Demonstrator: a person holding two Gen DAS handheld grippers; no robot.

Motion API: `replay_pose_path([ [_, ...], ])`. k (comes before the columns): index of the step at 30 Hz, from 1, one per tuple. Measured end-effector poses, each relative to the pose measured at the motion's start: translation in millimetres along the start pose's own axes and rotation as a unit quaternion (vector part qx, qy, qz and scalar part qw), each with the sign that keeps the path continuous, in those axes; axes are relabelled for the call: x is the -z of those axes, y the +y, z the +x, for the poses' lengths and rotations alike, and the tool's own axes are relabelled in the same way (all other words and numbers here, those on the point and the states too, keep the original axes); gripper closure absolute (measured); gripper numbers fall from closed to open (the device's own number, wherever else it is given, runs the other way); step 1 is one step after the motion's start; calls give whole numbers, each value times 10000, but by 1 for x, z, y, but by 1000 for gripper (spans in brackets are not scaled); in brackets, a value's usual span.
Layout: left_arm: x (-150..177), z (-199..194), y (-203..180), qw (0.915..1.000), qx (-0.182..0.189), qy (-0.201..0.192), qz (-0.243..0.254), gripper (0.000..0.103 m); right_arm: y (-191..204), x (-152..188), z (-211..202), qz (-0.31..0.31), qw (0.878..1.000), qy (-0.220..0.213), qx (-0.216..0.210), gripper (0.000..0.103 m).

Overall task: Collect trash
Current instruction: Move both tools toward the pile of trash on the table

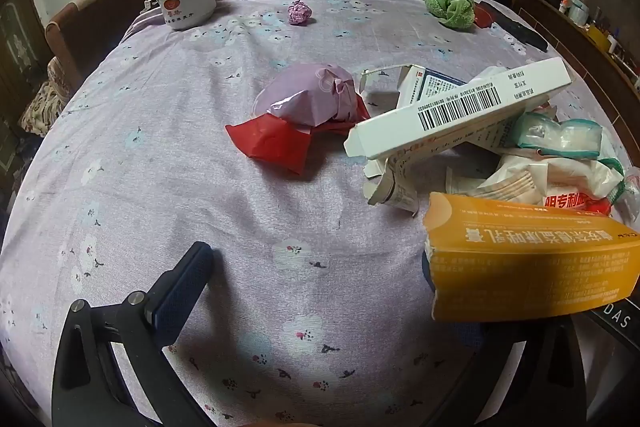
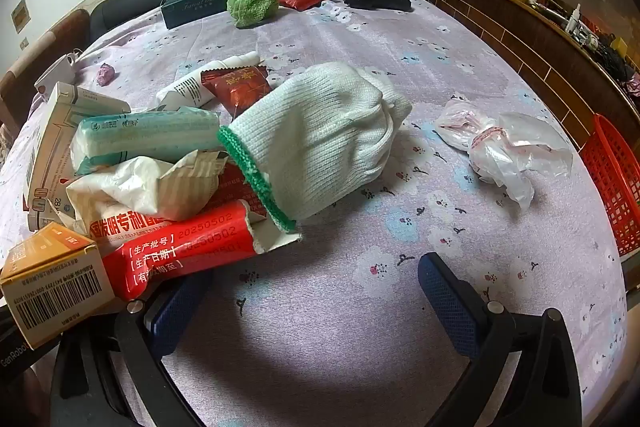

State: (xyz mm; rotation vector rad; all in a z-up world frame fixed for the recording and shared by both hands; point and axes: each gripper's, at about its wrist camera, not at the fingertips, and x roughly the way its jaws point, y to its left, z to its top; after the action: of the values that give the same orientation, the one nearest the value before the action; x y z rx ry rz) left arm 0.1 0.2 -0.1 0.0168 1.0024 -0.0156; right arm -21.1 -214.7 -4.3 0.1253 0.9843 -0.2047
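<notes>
1. Left gripper: spread fully wide, gripping nothing, angled down over bare patterned cloth on the surface; only the left finger shows, the right one hidden behind the orange box.
2. Right gripper: likewise wide apart and empty, both blue-padded fingers in view above the cloth.
3. Landmark: white knit glove with green cuff, lying mid-surface.
4. Heaped just left of the glove, some pieces touching it: red-and-white wrapper, crumpled white packet, teal wipes pack, white carton, orange box at the near-left corner.
5. Right of the glove, apart from it: crumpled clear plastic bag; further right at the edge, a red basket.
6. Beyond the glove: green cloth ball, tissue box, black object, small pink wad.
7. Well left of the heap: lilac pouch on red paper; white cup far back.
</notes>
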Motion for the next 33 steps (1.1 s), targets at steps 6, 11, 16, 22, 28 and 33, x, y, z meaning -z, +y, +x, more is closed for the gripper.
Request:
replay_pose_path([
  [6, 0, 0, 0, 10000, -12, -4, 7, 0, 0, 0, 0, -6, 10000, 3, 9, 0],
  [11, 0, 0, 0, 10000, -22, -7, 15, 0, 0, 0, 0, -1, 10000, -3, 1, 0],
  [16, 0, 0, 0, 10000, -29, -7, -5, 0, 0, 0, 0, 0, 10000, -2, 0, 0],
  [22, 0, 0, -2, 9999, -96, -10, -109, 0, 0, 0, 0, 0, 10000, -2, -1, 0],
  [28, 4, -14, -2, 9994, -280, -206, -16, 0, 2, 0, 0, -4, 10000, -3, 11, 0],
  [33, 17, -53, -3, 9966, -338, -750, 78, 0, -3, -4, 1, -264, 9992, 142, -253, 0],
])
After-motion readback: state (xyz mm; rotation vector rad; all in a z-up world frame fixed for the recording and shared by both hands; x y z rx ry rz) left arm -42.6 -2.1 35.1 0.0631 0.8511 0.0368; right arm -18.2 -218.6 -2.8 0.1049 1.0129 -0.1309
